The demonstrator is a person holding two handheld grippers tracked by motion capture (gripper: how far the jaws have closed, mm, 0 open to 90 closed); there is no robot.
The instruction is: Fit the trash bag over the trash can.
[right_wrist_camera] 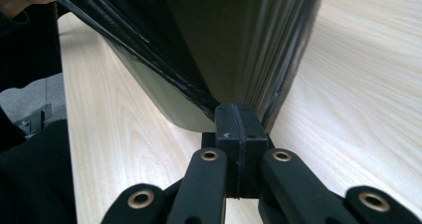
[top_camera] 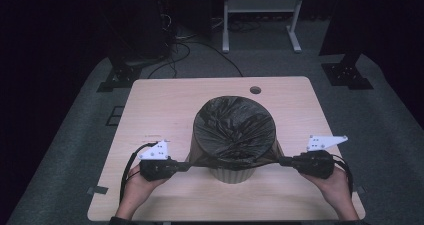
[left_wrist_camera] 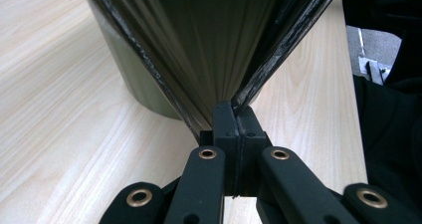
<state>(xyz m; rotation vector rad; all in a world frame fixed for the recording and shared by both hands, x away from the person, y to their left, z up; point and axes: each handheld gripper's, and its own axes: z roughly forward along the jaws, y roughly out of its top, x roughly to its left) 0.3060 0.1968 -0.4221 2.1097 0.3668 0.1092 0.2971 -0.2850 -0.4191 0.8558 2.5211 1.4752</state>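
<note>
A round waste bin [top_camera: 232, 174] stands in the middle of the wooden table [top_camera: 160, 100], lined with a black plastic bag [top_camera: 234, 127] that drapes over its rim. My left gripper [top_camera: 189, 166] is shut on the bag's edge at the bin's left side, low near the tabletop. My right gripper [top_camera: 280, 161] is shut on the bag's edge at the right side. The film is stretched taut between them. In the left gripper view the bag [left_wrist_camera: 209, 45] fans out from the closed pads [left_wrist_camera: 225, 122]. The right gripper view shows the same: bag [right_wrist_camera: 224, 40] and pads [right_wrist_camera: 229, 124].
A round cable hole [top_camera: 255, 90] sits near the table's far edge. Beyond the table are a white desk frame [top_camera: 260, 15], black stands and cables on grey carpet. The person's dark sleeve [left_wrist_camera: 388, 134] lies at the table's near edge.
</note>
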